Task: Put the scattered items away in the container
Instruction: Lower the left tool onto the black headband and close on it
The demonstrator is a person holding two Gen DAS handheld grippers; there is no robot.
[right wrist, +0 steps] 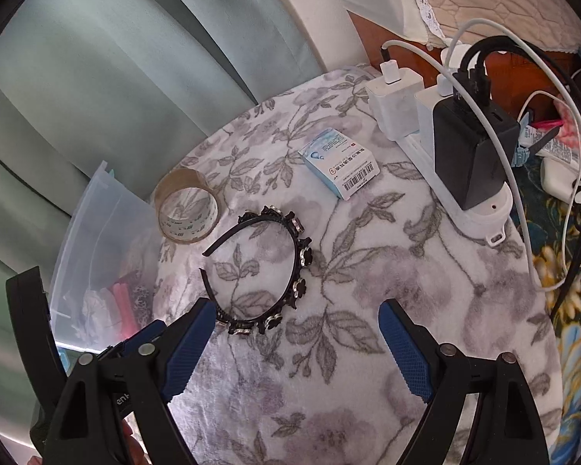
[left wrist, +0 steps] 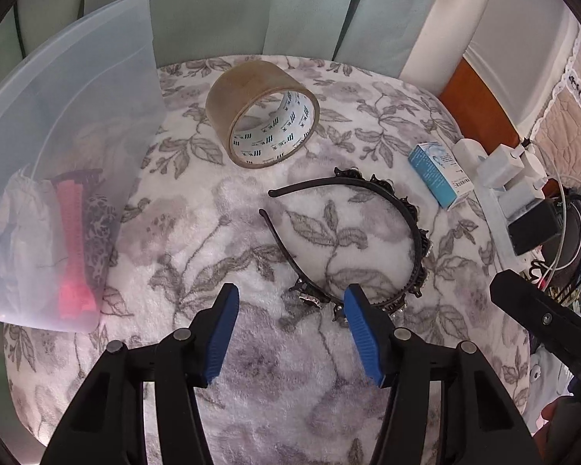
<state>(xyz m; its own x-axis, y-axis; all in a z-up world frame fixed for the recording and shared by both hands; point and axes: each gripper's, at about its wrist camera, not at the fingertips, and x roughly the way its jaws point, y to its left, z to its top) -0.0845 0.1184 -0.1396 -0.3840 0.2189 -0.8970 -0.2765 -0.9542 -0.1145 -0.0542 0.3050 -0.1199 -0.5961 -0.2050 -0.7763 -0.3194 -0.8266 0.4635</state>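
Blue-padded jaws of the left gripper (left wrist: 290,306) are seen parted and empty above a floral blanket (left wrist: 251,387), just short of a black headband (left wrist: 368,240). Beyond it lie a tape roll (left wrist: 262,112) and small blue box (left wrist: 439,174); the clear container (left wrist: 97,97) stands at left. The right gripper (right wrist: 298,321) is held wide, nothing gripped.

The left gripper (left wrist: 290,296) hangs over a flowered cloth (left wrist: 220,209) with its blue pads apart and nothing between them; a black headband (left wrist: 416,228) lies just beyond, its studded curve close to the right pad; farther off stands a roll of brown tape (left wrist: 261,110); a small blue box (left wrist: 439,174) lies to the right, beside a white power strip (left wrist: 499,209); at left a clear plastic bin (left wrist: 77,116) holds a pink item (left wrist: 71,248); the other gripper (left wrist: 542,321) shows at the right edge.
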